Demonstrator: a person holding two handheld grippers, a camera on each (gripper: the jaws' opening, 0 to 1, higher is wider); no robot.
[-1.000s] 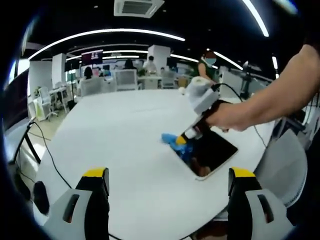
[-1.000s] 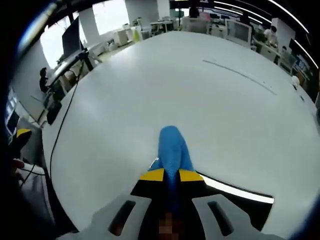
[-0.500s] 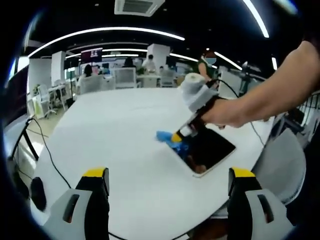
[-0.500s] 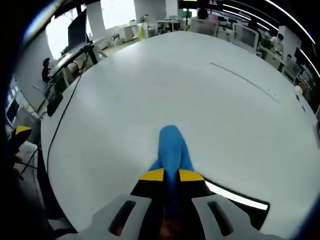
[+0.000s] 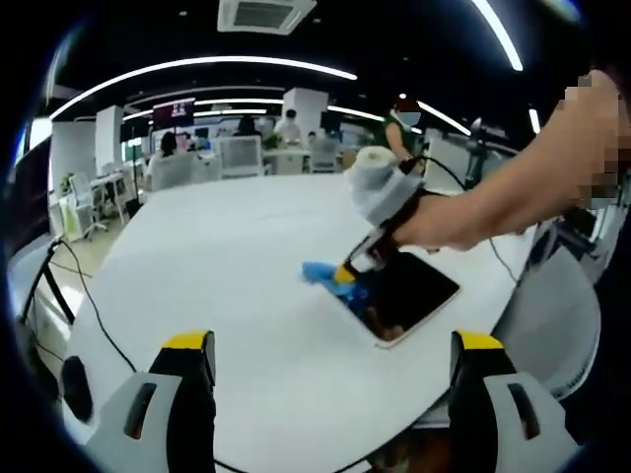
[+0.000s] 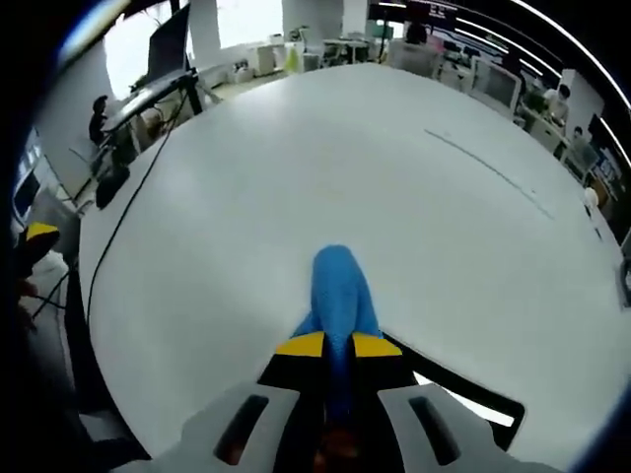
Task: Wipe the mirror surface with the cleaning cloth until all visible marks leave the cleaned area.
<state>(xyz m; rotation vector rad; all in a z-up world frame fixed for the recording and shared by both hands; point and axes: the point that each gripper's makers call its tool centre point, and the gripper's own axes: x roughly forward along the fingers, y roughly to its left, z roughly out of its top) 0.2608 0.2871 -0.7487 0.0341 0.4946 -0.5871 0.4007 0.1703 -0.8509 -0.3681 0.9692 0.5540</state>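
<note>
One mirror, one blue cloth, one white table and two grippers are here, and places below are given from the mirror.

Nearest in the left gripper view, the left gripper (image 5: 329,357) hangs above the table's near edge, well short of the mirror, its two yellow-tipped jaws spread wide apart with nothing between them and touching nothing.

Beyond it lies the mirror (image 5: 404,296), a flat dark rectangle with a pale rim and rounded corners, resting on the white table (image 5: 217,256) toward that view's right side. Its glass reflects dark ceiling, and a brownish reflection sits near its closest corner.

At the mirror's left corner the cleaning cloth (image 5: 330,276) shows as a small bright blue bundle, part on the glass and part on the table just beside the rim. The right gripper (image 5: 347,273) comes down on it from the right, held in a person's hand (image 5: 439,225) with a bare forearm behind it.

In the right gripper view the right gripper (image 6: 338,344) has its yellow-tipped jaws drawn together, clamped on the cleaning cloth (image 6: 339,293), which sticks out past the tips as a rounded blue fold. A dark strip of the mirror (image 6: 463,392) with a bright edge runs just right of the jaws, and the table (image 6: 296,168) spreads beyond.

Farther off, past the mirror, stand desks, white chairs and several people.
</note>
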